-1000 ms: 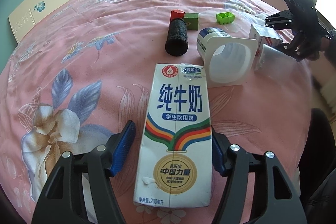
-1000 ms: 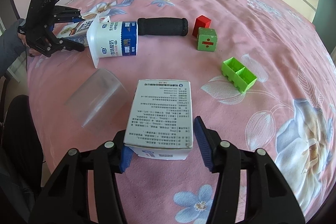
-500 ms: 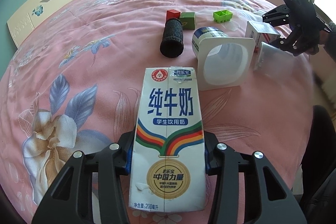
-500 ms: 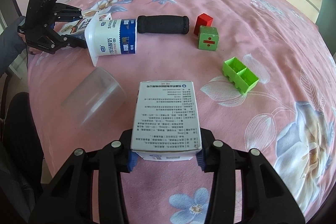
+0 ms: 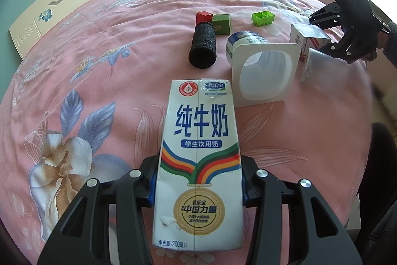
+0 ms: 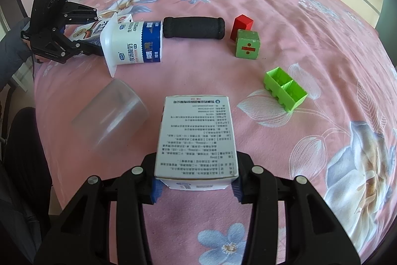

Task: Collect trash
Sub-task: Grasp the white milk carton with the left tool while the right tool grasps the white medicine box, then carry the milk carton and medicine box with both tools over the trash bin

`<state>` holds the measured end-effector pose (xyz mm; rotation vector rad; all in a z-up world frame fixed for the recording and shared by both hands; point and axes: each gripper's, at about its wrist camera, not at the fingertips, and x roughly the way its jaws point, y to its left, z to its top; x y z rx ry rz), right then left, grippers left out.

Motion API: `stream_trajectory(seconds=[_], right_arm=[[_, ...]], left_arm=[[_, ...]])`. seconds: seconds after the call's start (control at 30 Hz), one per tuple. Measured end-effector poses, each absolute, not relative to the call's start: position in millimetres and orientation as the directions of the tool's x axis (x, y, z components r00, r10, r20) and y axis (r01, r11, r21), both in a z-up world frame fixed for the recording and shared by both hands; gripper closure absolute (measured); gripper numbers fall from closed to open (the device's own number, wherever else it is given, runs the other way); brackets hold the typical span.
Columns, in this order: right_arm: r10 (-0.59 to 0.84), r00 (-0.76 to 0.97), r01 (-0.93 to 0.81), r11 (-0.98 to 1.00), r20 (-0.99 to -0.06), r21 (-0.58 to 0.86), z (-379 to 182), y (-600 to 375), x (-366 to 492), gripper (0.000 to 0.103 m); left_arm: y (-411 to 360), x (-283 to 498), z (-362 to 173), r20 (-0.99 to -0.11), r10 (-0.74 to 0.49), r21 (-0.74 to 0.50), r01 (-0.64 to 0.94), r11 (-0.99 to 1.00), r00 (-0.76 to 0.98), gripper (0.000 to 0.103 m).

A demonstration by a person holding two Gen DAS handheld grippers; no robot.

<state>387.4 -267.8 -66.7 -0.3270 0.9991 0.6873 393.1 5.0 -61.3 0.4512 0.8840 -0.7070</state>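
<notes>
**Clerk:** Item one, milk carton (image 5: 198,165): lies flat on the pink floral bed (image 5: 104,46), near its edge, label up. Left hand-held gripper (image 5: 198,186) is closed on its lower sides, blue pads pressed to both long edges.

**Checker:** Item two?

**Clerk:** Printed box (image 6: 197,140), small print uppermost, also on the bed. Right hand-held gripper (image 6: 196,186) clamps its near end, pads against both side walls. Neither item looks lifted yet.

**Checker:** Handling notes for the lift?

**Clerk:** Both are thin card, likely empty, so a light squeeze suffices; more would crease the walls. Each grip sits at one end, so the far end may droop. Raise straight up, slowly, before carrying off.

**Checker:** Neighbours to avoid?

**Clerk:** Yogurt tub (image 5: 260,71), on its side just beyond the carton, mouth toward the camera. Clear plastic cup (image 6: 111,116), tipped over just beside the box. Either would roll at a nudge.

**Checker:** Non-trash?

**Clerk:** Black foam cylinder (image 6: 194,27), red block (image 6: 242,25), green cube (image 6: 247,47), green tray (image 6: 285,90). These probably stay. No bin is visible in either view.
</notes>
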Motion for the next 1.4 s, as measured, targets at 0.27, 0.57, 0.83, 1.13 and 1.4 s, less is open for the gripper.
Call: stream_trajectory(seconds=[0.27,0.57,0.83,1.13,1.4], right_arm=[[0.376,0.352,-0.666,0.744,-0.857,0.053,-62,-268,384,0.059],[0.384,0.373,-0.663,0.747,-0.845,0.047,-44,-273,372,0.059],[0.398,0.398,-0.662,0.749,-0.826,0.042,-23,-280,348,0.059],[0.424,0.424,-0.672,0.74,-0.8,0.035,6,-276,283,0.059],[0.47,0.417,-0.725,0.688,-0.778,0.028,24,-256,199,0.059]], left_arm=[[8,388,-58,-0.816,-0.361,0.089,0.715,0.693,0.451,0.054],[13,374,-47,-0.806,-0.356,0.1,0.703,0.704,0.472,0.054],[19,348,-30,-0.799,-0.345,0.119,0.692,0.712,0.492,0.054],[27,288,-3,-0.781,-0.332,0.159,0.682,0.714,0.529,0.054],[24,208,10,-0.774,-0.336,0.18,0.696,0.695,0.537,0.054]])
